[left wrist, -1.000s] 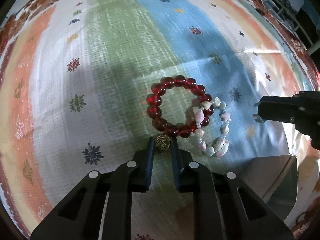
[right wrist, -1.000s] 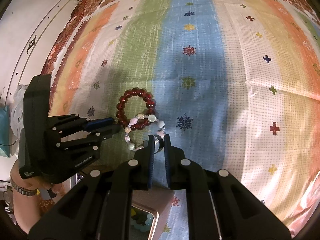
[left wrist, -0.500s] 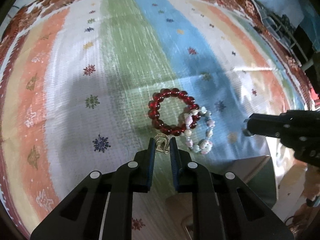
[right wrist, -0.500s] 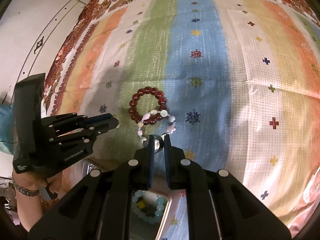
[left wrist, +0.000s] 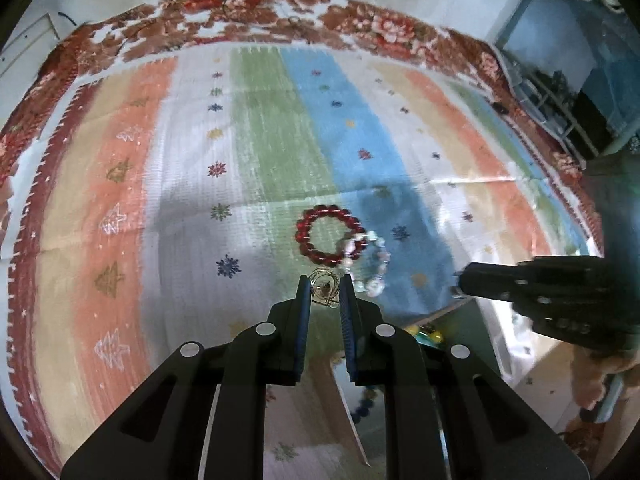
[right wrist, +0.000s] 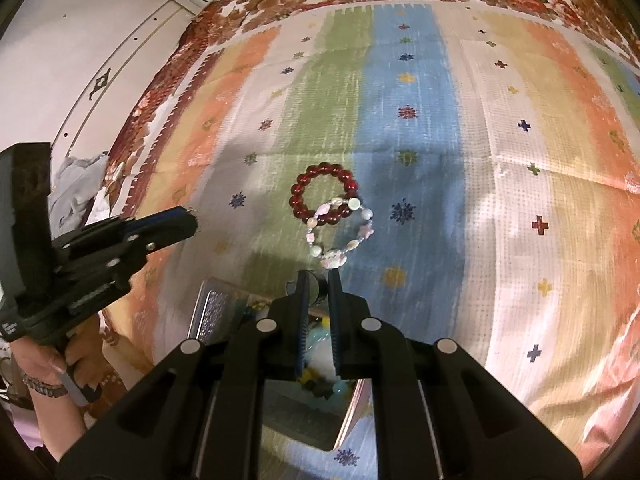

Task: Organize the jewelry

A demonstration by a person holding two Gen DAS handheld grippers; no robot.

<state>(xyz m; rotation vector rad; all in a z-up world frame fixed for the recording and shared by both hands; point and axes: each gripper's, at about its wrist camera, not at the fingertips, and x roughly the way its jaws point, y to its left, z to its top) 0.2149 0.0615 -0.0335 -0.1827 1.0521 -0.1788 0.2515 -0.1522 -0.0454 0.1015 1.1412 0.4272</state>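
A gold wire ring (left wrist: 325, 289) was clamped between the left gripper (left wrist: 325, 286) fingers and a dark ring (right wrist: 319, 289) between the right gripper (right wrist: 318, 286) fingers, both held above the open jewelry box (right wrist: 212, 312), apparently for stowing, while two bracelets (right wrist: 330, 210) lay on the striped cloth (right wrist: 520, 160).

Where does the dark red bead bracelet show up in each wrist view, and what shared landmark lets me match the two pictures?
Left wrist view: the red bead bracelet lies just above centre on the striped cloth, beyond the left claw.
Right wrist view: it lies near centre, above the right claw.
Shared landmark: the pastel bead bracelet overlapping its lower right edge.
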